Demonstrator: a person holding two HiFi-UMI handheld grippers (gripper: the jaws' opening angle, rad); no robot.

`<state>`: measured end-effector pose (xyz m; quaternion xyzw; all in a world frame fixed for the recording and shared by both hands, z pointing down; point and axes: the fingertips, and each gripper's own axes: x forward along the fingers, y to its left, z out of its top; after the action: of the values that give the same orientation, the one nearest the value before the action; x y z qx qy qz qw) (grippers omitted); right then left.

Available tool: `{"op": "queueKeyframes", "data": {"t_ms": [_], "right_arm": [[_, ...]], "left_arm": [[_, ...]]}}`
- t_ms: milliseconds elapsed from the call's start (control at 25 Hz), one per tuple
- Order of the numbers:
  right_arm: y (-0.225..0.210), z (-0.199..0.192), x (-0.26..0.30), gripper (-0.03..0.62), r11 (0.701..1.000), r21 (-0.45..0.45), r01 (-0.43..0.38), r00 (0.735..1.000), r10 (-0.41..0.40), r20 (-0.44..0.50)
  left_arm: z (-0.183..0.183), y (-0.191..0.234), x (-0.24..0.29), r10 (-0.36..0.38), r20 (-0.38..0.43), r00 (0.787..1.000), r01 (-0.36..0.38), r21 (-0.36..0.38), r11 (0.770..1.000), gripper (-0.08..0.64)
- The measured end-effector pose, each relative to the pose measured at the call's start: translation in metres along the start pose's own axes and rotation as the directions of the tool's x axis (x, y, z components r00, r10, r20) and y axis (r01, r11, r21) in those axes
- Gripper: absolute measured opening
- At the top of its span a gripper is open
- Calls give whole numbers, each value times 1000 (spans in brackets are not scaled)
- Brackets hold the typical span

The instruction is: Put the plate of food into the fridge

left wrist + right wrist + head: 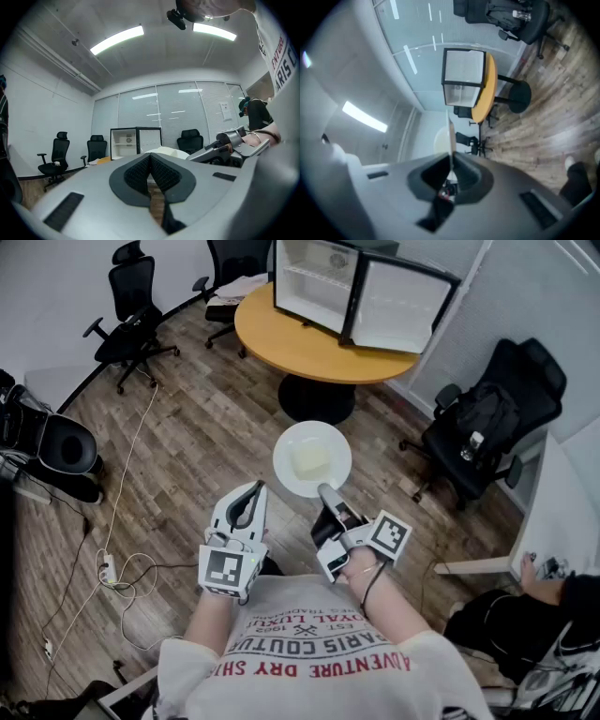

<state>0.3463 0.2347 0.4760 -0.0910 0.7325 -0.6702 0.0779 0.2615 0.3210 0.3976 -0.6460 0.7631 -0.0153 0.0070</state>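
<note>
A white plate (311, 459) carrying a pale square block of food (310, 462) hovers above the wooden floor. My right gripper (326, 491) is shut on the plate's near rim; in the right gripper view the plate (451, 136) shows edge-on, clamped between the jaws. My left gripper (251, 491) floats just left of the plate, shut and holding nothing, its pads (158, 171) touching each other. The small fridge (352, 294) stands on a round orange table (309, 348) ahead, its door swung open and white shelves visible, as also in the left gripper view of the fridge (135, 142).
Black office chairs stand around: two at far left (131, 306), one at right (487, 423) with a backpack on it. A cable and power strip (108, 568) lie on the floor at left. A seated person (534, 615) is at lower right.
</note>
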Motion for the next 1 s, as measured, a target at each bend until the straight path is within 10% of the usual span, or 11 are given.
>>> {"op": "queueKeyframes", "data": {"t_ms": [1000], "right_arm": [[-4,10,64,38,1000,15,11,999,-11,44]], "left_arm": [[-12,66,41,-36,1,999,36,-21,999,29]]}}
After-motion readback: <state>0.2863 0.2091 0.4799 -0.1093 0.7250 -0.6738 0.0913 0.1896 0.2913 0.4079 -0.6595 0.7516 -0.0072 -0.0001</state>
